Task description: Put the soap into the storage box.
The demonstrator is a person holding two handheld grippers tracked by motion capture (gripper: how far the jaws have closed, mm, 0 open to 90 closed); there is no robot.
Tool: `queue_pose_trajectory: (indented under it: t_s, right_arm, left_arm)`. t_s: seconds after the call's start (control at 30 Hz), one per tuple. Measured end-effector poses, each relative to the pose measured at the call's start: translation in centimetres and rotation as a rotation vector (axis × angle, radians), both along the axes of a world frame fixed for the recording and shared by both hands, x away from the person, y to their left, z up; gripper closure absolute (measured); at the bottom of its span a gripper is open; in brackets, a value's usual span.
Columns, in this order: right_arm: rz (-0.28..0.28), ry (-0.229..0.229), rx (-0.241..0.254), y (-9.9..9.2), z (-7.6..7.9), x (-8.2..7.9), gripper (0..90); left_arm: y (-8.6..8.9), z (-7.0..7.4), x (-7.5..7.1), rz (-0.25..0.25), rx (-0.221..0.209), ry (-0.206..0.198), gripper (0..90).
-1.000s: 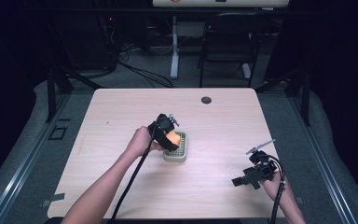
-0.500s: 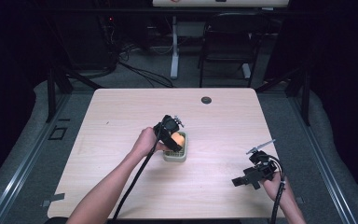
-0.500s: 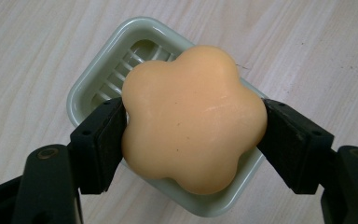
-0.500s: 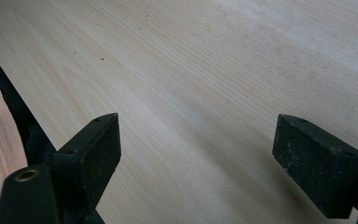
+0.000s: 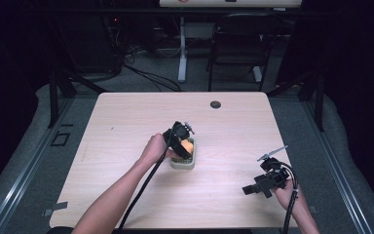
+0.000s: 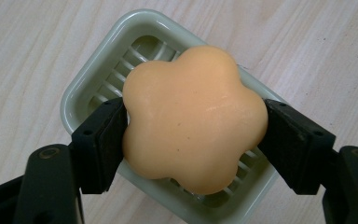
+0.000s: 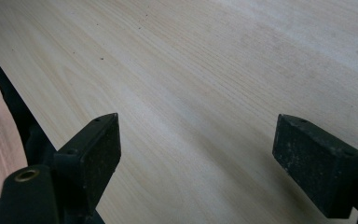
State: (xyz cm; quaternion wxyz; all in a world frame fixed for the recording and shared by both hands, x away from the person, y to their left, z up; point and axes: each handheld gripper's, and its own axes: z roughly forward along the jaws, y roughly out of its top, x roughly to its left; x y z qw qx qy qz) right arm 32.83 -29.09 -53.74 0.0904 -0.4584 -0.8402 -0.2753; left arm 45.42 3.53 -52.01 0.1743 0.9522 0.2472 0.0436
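Observation:
An orange flower-shaped soap (image 6: 193,126) sits between the two black pads (image 6: 105,140) of my left gripper (image 6: 193,140), which is shut on it from both sides. Right beneath it lies a pale green ribbed soap dish (image 6: 98,79); I cannot tell whether the soap touches the ribs. From above, the left gripper (image 5: 182,146) holds the soap (image 5: 189,146) over the dish (image 5: 182,163) near the table's middle. My right gripper (image 7: 205,154) stands open over bare wood, with nothing between its jaws. In the high view that right gripper (image 5: 268,180) hovers at the table's front right.
The light wooden table (image 5: 126,126) has a round dark cable hole (image 5: 215,104) near its far edge. Beyond the table stand a chair (image 5: 236,53) and desk legs amid floor cables. Dark floor and rails flank both sides.
My left gripper has carried the soap to the right and down, from the dish's left edge to right over the dish. The right gripper has kept still.

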Motion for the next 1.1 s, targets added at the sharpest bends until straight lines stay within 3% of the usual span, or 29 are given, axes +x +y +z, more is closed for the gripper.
queue_pose_trajectory:
  t_s: [0.3, 0.33, 0.4, 0.43, 0.87, 0.93, 1.1]
  right_arm:
    - [0.005, 0.003, -0.003, 0.0, 0.0, 0.0, 15.0]
    - [-0.027, -0.004, 0.015, 0.2, -0.1, -0.1, 15.0]
    - [-0.027, -0.005, 0.015, 0.2, -0.1, -0.1, 15.0]
    - [0.006, 0.004, -0.004, 0.0, 0.0, 0.0, 15.0]
    - [0.004, 0.008, -0.003, 0.0, 0.0, 0.0, 15.0]
    - [0.004, 0.007, -0.003, 0.0, 0.0, 0.0, 15.0]
    - [0.004, 0.004, -0.002, 0.0, 0.0, 0.0, 15.0]
  left_arm:
    - [-0.2, -0.5, 0.2, 0.008, 0.031, -0.004, 26.4]
    - [-0.2, -0.5, 0.2, 0.008, 0.031, -0.004, 26.4]
    - [-0.3, -0.6, 0.2, 0.010, 0.039, -0.007, 26.3]
    - [-0.3, -0.7, 0.2, 0.008, 0.041, -0.006, 26.4]
    - [-0.2, -0.8, 0.3, 0.021, 0.029, 0.002, 25.7]
    - [-0.2, -0.7, 0.3, 0.031, 0.037, -0.018, 17.1]
    - [0.1, 0.3, 0.1, 0.032, 0.007, -0.032, 15.0]
